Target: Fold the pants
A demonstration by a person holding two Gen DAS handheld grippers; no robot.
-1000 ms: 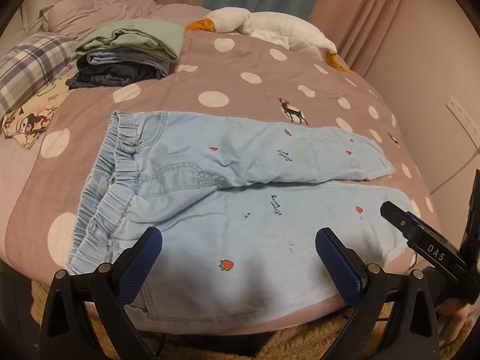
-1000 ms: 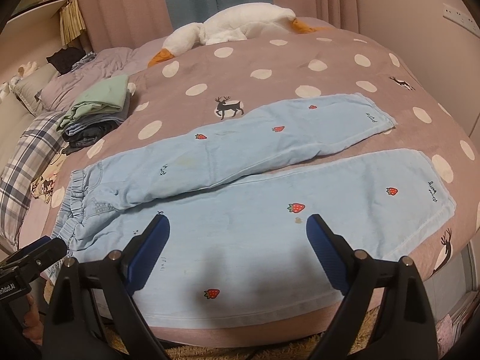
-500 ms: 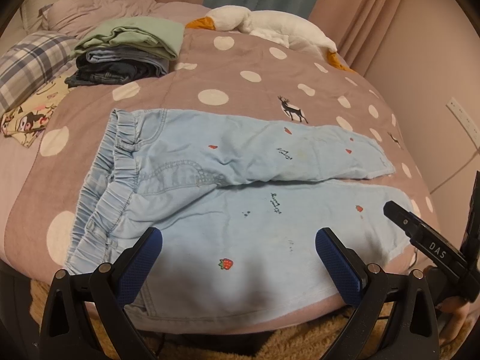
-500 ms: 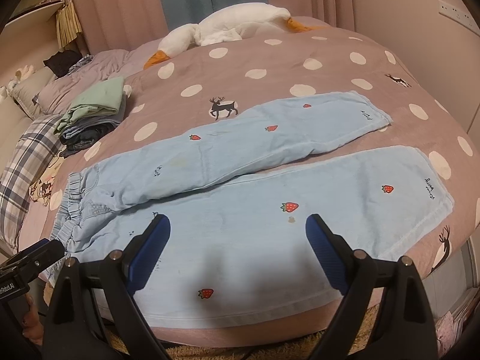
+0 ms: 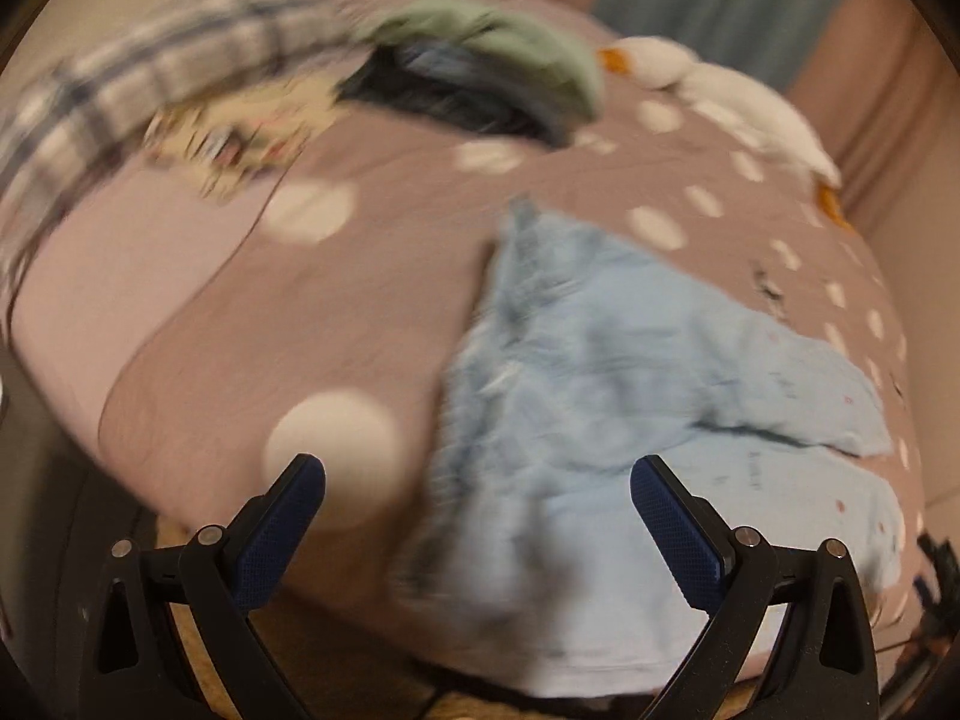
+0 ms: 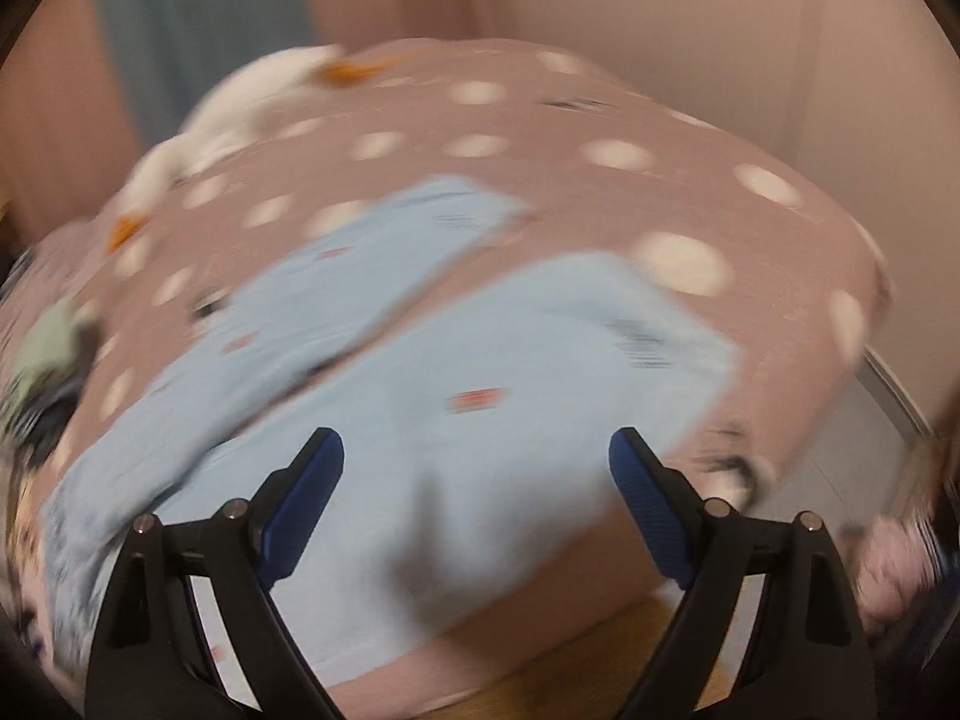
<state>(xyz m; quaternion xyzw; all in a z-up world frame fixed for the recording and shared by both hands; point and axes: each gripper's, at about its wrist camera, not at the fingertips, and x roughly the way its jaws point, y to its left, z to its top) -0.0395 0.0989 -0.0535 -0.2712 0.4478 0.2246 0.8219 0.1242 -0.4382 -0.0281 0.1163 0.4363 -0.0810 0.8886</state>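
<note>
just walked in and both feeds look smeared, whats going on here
A person holds two handheld grippers over light blue strawberry-print pants spread flat, still unfolded, on a mauve polka-dot bedspread. The left gripper points near the waistband end, the right gripper over the leg end. Both are open and hold nothing. Both views are blurred. A stack of folded clothes lies farther back.

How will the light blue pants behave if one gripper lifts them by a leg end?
The light blue pants lie flat with soft creases, so they will probably droop. The gathered waistband looks bulkier and may drag on the dotted blanket.
</note>
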